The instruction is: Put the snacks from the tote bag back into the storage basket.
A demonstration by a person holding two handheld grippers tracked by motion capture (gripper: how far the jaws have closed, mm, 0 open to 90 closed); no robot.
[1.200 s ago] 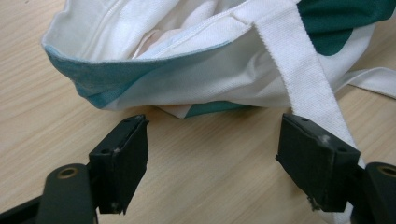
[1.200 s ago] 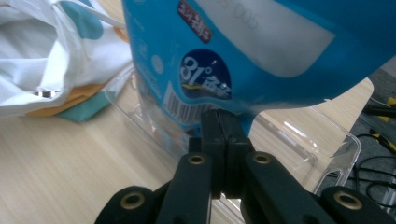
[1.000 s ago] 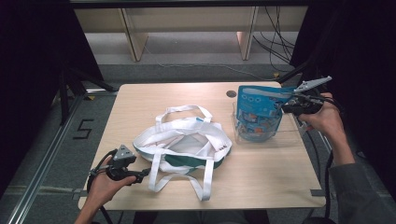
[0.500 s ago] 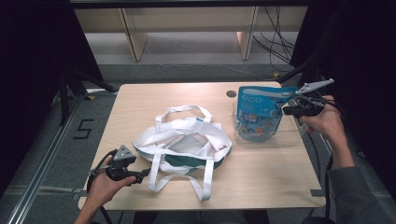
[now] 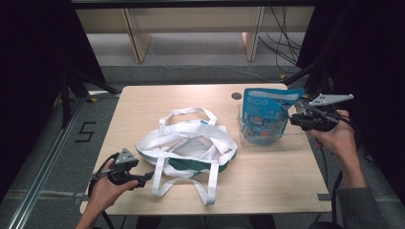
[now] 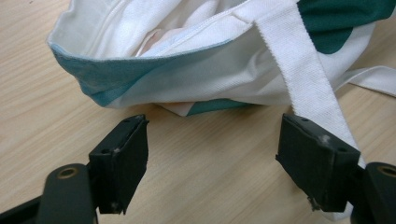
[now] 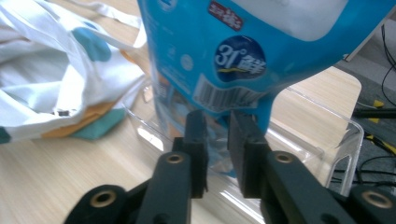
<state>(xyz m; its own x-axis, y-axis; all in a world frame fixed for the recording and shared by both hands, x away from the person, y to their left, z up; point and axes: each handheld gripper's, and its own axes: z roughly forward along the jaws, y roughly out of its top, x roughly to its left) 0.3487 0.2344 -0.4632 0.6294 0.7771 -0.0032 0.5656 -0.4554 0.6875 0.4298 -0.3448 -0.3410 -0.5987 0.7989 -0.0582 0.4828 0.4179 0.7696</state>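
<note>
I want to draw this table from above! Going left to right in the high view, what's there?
Left claw → tote bag → blue pouch standing in a clear bin → right claw.

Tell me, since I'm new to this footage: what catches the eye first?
A bright blue pouch stands in a clear plastic bin at the table's right, with the right gripper beside it. A rumpled white tote bag with green patches sprawls mid-table, the open left gripper before it.

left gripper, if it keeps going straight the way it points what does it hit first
Most likely the white and teal cloth tote bag lying on the wooden table. The left gripper stands open, aimed at the bag's near rim, with its white strap beside one jaw. Depth is uncertain.
</note>
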